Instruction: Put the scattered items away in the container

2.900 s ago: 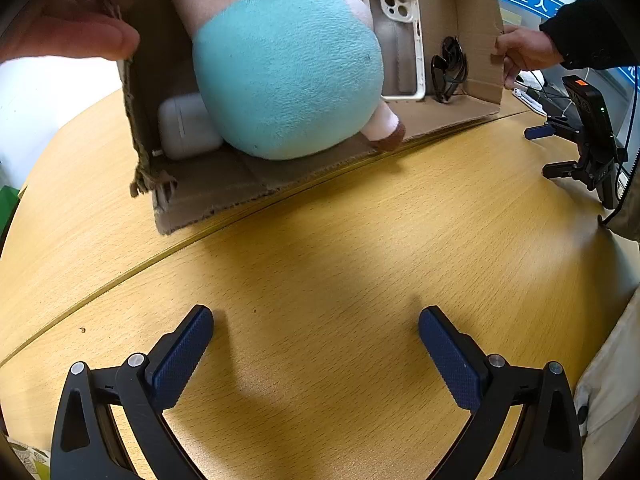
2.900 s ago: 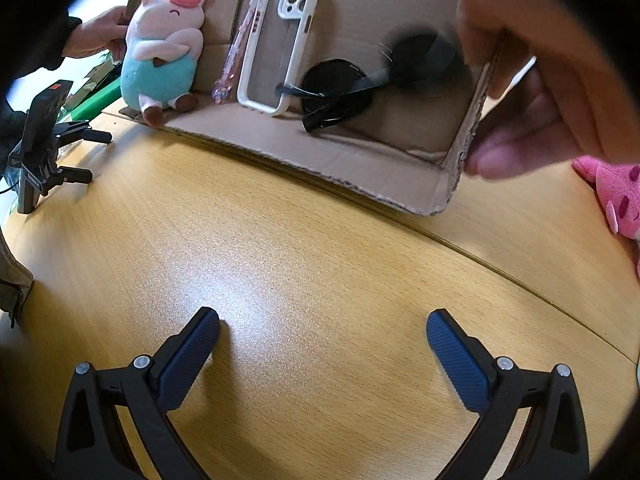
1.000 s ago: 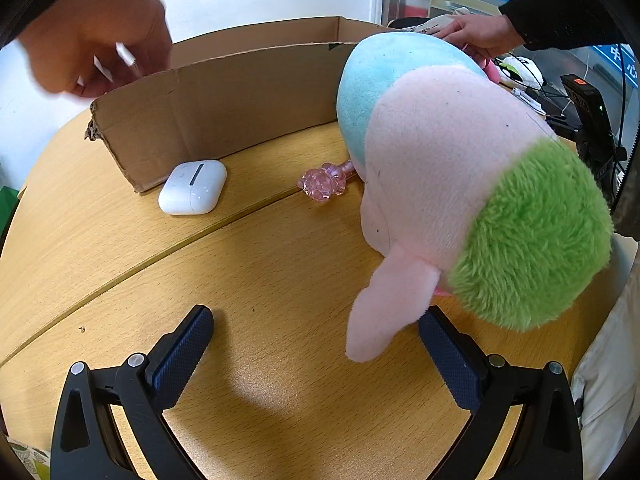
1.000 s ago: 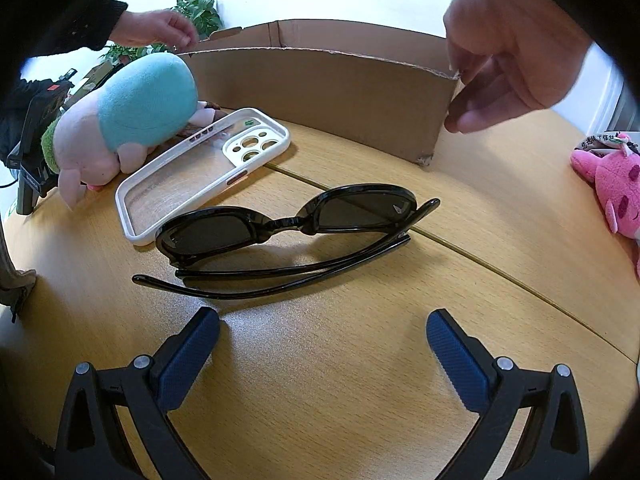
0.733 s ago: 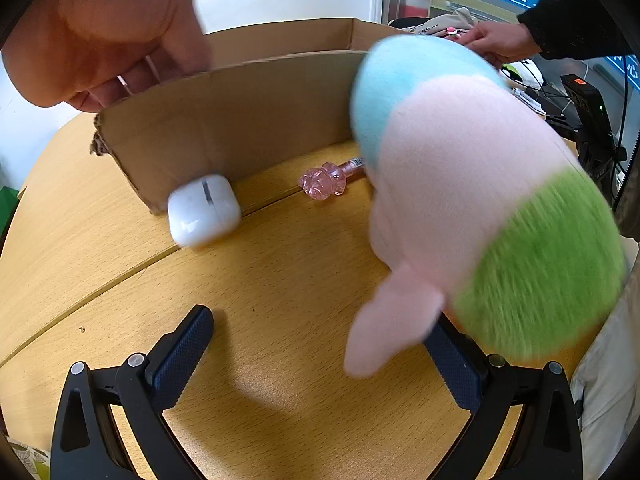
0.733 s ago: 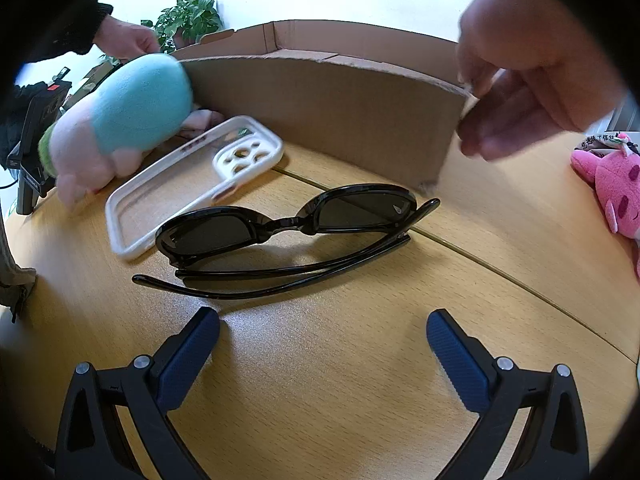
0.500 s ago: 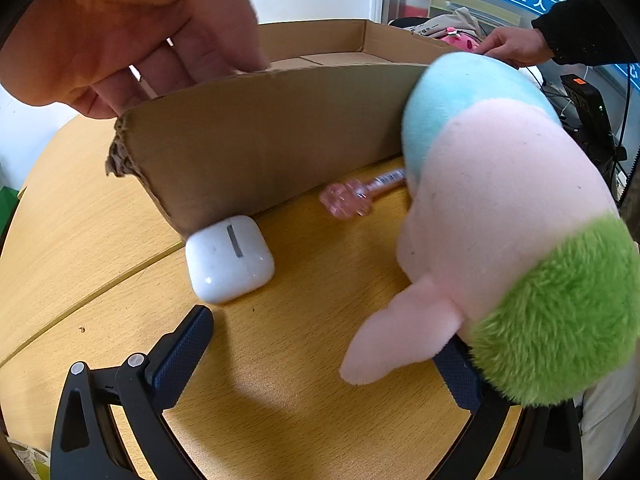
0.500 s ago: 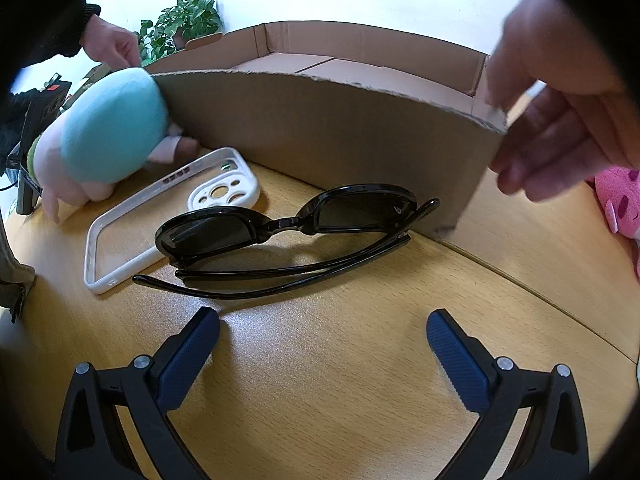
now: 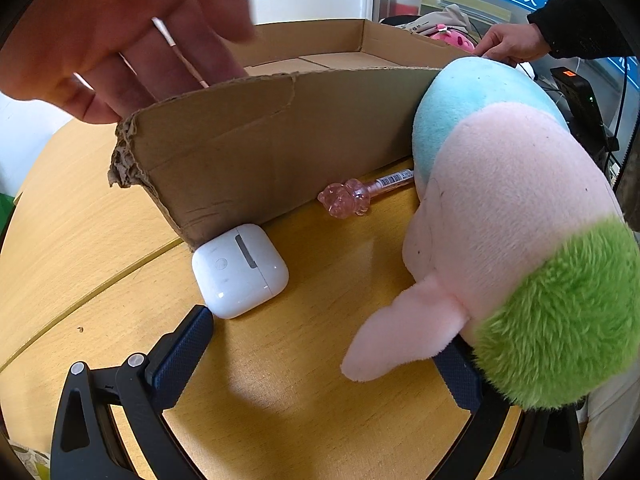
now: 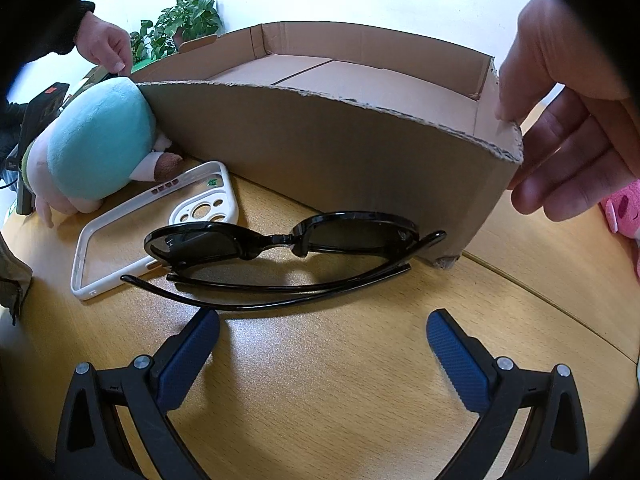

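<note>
Box: your cardboard box (image 10: pixel 360 152), frame centre, holds nothing visible.
Left out: sunglasses (image 10: pixel 280 248), phone case (image 10: pixel 132 236), plush pig (image 9: pixel 512 220), earbud case (image 9: pixel 240 268), pen (image 9: pixel 360 196).
Claws: your left gripper (image 9: pixel 320 360) and right gripper (image 10: pixel 320 352) gape, holding nothing.

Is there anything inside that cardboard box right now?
The cardboard box shows only bare floor inside; its front wall hides the near strip. The sunglasses, phone case and plush pig lie outside.
</note>
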`<action>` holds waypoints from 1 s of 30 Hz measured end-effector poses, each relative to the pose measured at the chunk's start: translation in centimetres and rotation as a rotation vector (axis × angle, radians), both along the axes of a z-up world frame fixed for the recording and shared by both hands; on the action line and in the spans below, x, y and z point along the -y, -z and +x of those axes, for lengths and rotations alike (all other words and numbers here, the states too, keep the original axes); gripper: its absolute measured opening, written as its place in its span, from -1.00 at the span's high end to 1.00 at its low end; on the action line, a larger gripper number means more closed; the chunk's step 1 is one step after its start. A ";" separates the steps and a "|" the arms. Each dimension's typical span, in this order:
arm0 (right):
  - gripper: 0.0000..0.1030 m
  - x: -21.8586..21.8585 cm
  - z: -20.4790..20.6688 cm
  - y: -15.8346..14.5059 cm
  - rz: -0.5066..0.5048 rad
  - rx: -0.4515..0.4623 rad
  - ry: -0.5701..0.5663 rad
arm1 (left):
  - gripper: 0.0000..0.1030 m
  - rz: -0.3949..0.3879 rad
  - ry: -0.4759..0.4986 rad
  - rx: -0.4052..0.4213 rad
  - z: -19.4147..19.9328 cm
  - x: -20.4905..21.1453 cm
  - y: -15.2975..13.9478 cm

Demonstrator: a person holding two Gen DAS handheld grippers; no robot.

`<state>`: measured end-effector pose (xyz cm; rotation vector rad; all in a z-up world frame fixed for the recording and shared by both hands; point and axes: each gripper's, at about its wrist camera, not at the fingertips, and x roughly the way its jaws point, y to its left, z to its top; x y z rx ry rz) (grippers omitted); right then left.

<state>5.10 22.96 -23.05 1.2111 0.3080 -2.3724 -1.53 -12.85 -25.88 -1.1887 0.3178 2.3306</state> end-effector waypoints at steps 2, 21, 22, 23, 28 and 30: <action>-1.00 0.0 0.0 0.0 0.000 0.000 0.000 | -1.00 0.000 0.000 0.000 0.0 0.0 0.0; -1.00 0.6 0.0 0.0 -0.001 0.000 0.118 | -1.00 0.000 -0.007 0.000 0.3 0.1 -0.1; -1.00 0.8 0.0 -0.1 0.001 0.000 0.140 | -1.00 -0.001 -0.008 0.000 0.3 -0.1 -0.1; -1.00 0.9 0.0 -0.1 0.002 -0.001 0.155 | -1.00 -0.001 -0.012 0.000 0.3 -0.2 -0.1; -1.00 1.4 -0.3 -0.2 0.000 0.000 0.208 | -1.00 -0.001 -0.087 -0.001 0.6 -0.7 -0.2; -1.00 1.4 -0.4 -0.1 0.000 0.000 0.224 | -1.00 -0.002 -0.172 -0.001 1.3 -0.8 -0.1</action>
